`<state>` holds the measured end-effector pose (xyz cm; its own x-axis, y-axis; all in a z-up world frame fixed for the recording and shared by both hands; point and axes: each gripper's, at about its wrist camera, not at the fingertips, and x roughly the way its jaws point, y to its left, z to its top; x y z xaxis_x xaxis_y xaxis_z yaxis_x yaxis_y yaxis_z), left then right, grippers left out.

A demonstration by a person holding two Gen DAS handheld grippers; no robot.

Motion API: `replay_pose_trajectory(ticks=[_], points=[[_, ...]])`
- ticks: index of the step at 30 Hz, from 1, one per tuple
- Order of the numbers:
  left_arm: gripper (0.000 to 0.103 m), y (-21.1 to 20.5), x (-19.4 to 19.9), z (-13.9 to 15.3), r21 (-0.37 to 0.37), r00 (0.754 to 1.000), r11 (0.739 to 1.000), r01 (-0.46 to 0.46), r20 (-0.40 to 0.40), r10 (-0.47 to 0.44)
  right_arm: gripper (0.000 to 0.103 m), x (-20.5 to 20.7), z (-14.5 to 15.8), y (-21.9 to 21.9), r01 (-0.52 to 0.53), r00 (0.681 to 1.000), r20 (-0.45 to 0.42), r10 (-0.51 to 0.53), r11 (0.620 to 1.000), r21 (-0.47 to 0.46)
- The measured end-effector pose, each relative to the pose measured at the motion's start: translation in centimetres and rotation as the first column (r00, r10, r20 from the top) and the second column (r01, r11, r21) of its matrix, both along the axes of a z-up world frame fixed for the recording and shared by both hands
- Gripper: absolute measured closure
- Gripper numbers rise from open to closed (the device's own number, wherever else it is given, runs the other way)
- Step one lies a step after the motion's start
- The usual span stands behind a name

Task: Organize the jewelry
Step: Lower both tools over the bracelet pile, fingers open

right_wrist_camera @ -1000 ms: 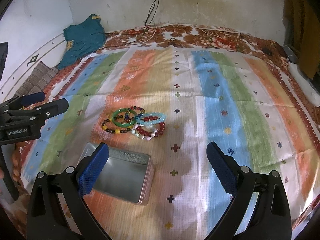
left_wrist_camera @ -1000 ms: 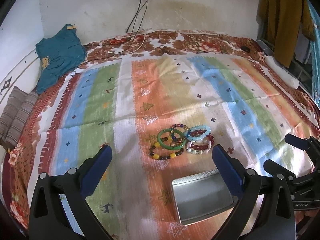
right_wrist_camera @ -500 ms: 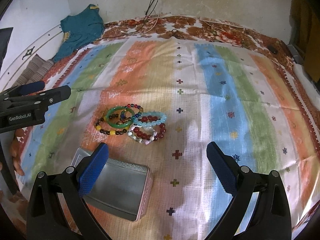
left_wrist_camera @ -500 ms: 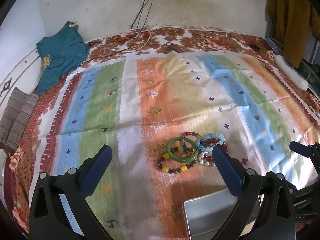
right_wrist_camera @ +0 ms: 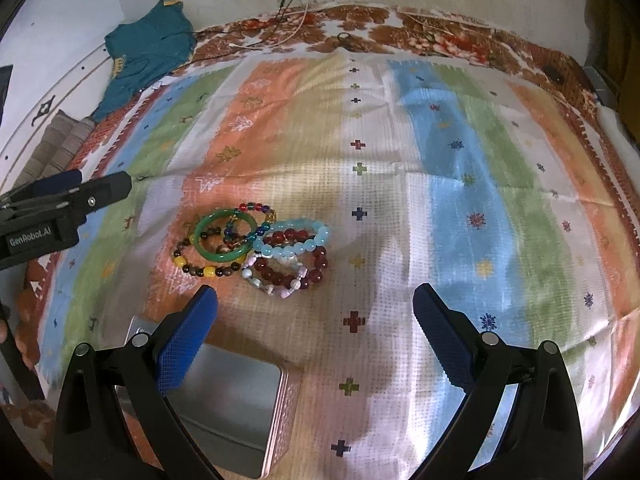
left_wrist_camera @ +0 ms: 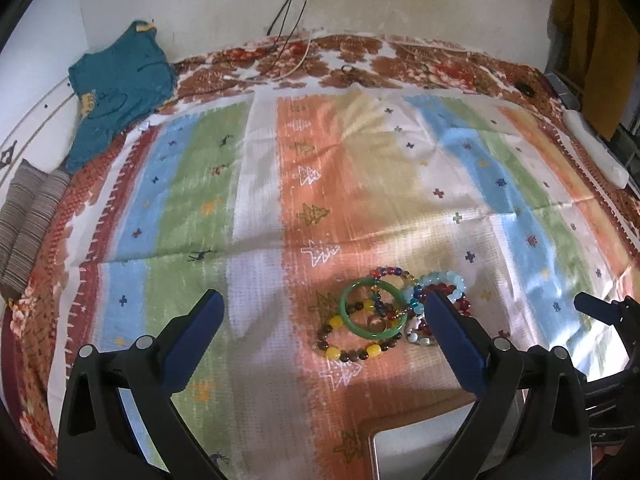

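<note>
A pile of bracelets lies on a striped cloth [left_wrist_camera: 256,216]: a green bangle [left_wrist_camera: 370,308] [right_wrist_camera: 225,240], a brown-and-yellow bead bracelet [left_wrist_camera: 352,350] [right_wrist_camera: 200,268], a light blue bead bracelet [right_wrist_camera: 296,240], a dark red bead bracelet [right_wrist_camera: 296,272] and a multicoloured one [right_wrist_camera: 256,216]. An open metal tin [right_wrist_camera: 236,412] [left_wrist_camera: 416,452] sits in front of the pile. My left gripper [left_wrist_camera: 320,340] is open and empty above the cloth, the pile near its right finger. My right gripper [right_wrist_camera: 314,336] is open and empty, just in front of the pile.
A teal garment [left_wrist_camera: 116,84] and a striped folded cloth [left_wrist_camera: 28,216] lie at the far left. Cables [left_wrist_camera: 292,20] hang down the back wall. A white object [left_wrist_camera: 596,152] lies at the right edge. A mustard garment [left_wrist_camera: 592,32] hangs far right.
Both grippers have moved forward, toward the bracelets. The pile and tin sit lower and larger in both views. Both grippers stay open.
</note>
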<state>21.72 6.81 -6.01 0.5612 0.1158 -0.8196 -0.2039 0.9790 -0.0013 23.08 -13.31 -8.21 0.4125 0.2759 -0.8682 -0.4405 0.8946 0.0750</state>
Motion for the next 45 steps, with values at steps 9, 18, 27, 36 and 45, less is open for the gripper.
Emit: replay_pose_trajectory(ticks=[9, 18, 27, 36, 45], points=[[0.005, -0.6, 2.1, -1.7, 0.01, 0.999, 1.0, 0.024, -0.041, -0.024, 0.004, 2.3, -1.9, 0.1, 0.024, 0.999, -0.029, -0.025, 0.999, -0.03], [0.006, -0.8, 4.4, -3.1, 0.005, 0.996, 0.999, 0.052, -0.077, -0.051, 0.004, 3.9, -3.3, 0.3, 0.027, 0.998, -0.049, -0.03, 0.999, -0.047], [0.006, -1.1, 6.3, -4.5, 0.004, 0.991, 0.997, 0.071, -0.116, -0.07, 0.004, 5.3, -4.6, 0.6, 0.032, 0.997, -0.075, -0.035, 0.998, -0.05], [0.006, -0.8, 8.0, -5.9, -0.035, 0.984, 0.996, 0.08, -0.157, -0.085, 0.004, 6.4, -5.5, 1.1, 0.021, 0.994, -0.104, -0.026, 0.999, -0.048], [0.006, -0.3, 9.3, -8.0, -0.058, 0.973, 0.995, 0.084, -0.211, -0.095, 0.004, 7.6, -6.8, 2.1, 0.008, 0.993, -0.117, -0.016, 0.998, -0.067]])
